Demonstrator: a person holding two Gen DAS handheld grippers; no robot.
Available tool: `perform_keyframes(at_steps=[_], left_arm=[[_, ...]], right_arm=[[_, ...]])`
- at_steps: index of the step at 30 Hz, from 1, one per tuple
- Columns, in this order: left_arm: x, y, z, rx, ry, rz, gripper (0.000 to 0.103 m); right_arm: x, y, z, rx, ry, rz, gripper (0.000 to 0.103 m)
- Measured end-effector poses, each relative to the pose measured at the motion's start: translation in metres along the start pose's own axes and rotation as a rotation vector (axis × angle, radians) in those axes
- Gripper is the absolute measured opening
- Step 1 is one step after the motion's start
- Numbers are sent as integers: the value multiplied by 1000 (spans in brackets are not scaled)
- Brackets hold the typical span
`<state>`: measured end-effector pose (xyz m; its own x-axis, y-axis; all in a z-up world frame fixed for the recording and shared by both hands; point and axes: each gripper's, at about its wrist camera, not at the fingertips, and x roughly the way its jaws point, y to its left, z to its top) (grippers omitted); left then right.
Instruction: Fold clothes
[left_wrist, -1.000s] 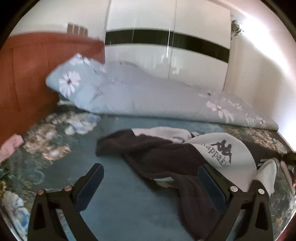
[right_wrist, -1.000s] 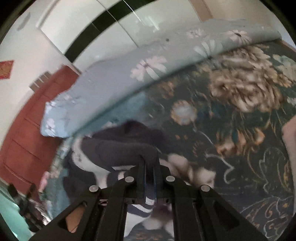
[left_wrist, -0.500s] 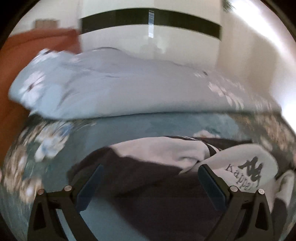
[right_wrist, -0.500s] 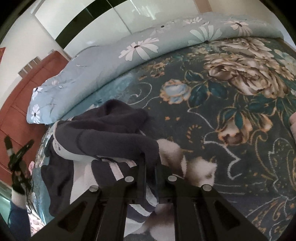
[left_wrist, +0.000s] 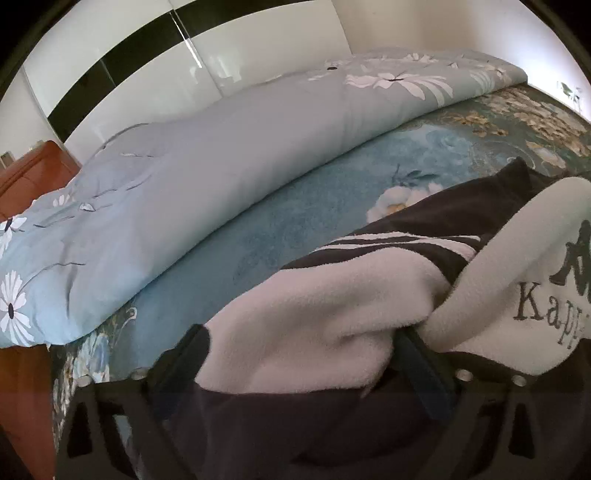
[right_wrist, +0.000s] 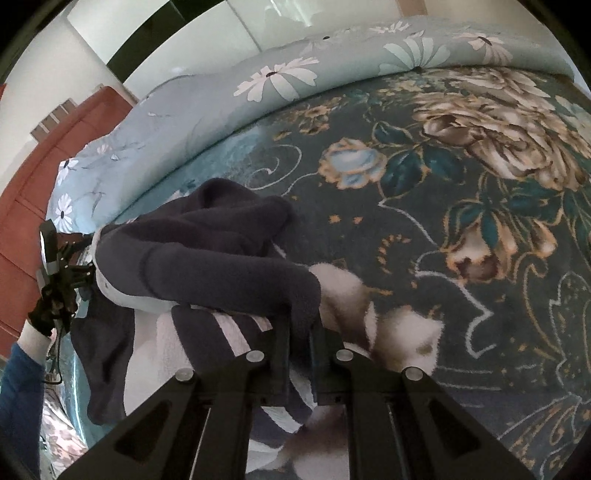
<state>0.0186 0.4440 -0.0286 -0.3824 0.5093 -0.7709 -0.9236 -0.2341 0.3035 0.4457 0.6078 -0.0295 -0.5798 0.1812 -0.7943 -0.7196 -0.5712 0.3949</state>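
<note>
A dark navy and white fleece sweatshirt (left_wrist: 332, 314) with "Kappa" lettering lies crumpled on the floral bedspread (left_wrist: 280, 236). My left gripper (left_wrist: 303, 354) is open, its fingers spread either side of a white fleece fold that lies between them. In the right wrist view the same sweatshirt (right_wrist: 207, 266) lies bunched at the left and centre. My right gripper (right_wrist: 300, 343) is shut on a dark navy fold of it, next to white fluffy fabric (right_wrist: 373, 321). The left gripper (right_wrist: 55, 273) and the person's hand show at the far left of that view.
A light blue quilt (left_wrist: 192, 173) with white daisies lies rolled along the far side of the bed. A red-brown wooden headboard (right_wrist: 40, 173) stands at the left. A white wardrobe with a black band (left_wrist: 155, 48) is behind.
My left gripper has moved down and forward onto the sweatshirt, so white fleece now lies between its open fingers. My right gripper stays shut on the dark fold and has pulled it out a little.
</note>
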Motion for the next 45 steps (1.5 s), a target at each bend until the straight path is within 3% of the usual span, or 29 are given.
perform_keyframes(at_steps=[2, 3, 4, 5, 11, 18, 23, 26, 28, 32, 36, 40, 42, 43, 44, 45], left_arm=[[4, -2, 2, -20, 20, -30, 57], [6, -3, 3, -35, 31, -49, 48], [7, -5, 4, -54, 35, -67, 29], [6, -5, 5, -84, 29, -79, 21], [-22, 36, 5, -370, -73, -123, 12], [-85, 96, 19, -517, -201, 37, 12], [-147, 153, 22, -641, -337, 178, 12], [-157, 184, 13, -688, -337, 239, 12], [-147, 200, 4, -720, -284, 243, 12], [-106, 207, -21, -706, -144, 241, 15], [-60, 191, -40, -690, -35, 209, 15], [-44, 185, -56, -730, 3, 141, 17], [-47, 185, -64, -768, 11, 81, 30], [-50, 184, -67, -782, 8, 58, 42], [-55, 182, -71, -796, -3, 29, 55], [-61, 179, -75, -809, -14, 6, 59]], right_arm=[[3, 2, 2, -5, 2, -3, 11], [4, 2, 2, -3, 1, -4, 11], [5, 2, 2, 3, 1, 0, 11], [6, 2, 2, 11, 0, 5, 11], [-4, 1, 0, 50, -46, 37, 11], [-24, 25, 35, 18, -142, 53, 6], [-40, 85, 96, -126, -250, 86, 6], [-37, 118, 131, -184, -310, 73, 6], [-35, 140, 154, -222, -348, 64, 6], [33, 146, 181, -175, -216, 8, 6], [88, 134, 172, -115, -104, -40, 6], [112, 123, 163, -99, -50, -96, 7], [105, 122, 160, -113, -53, -87, 8], [101, 122, 159, -124, -57, -77, 9], [92, 125, 154, -154, -66, -77, 14], [83, 127, 150, -184, -75, -78, 20]])
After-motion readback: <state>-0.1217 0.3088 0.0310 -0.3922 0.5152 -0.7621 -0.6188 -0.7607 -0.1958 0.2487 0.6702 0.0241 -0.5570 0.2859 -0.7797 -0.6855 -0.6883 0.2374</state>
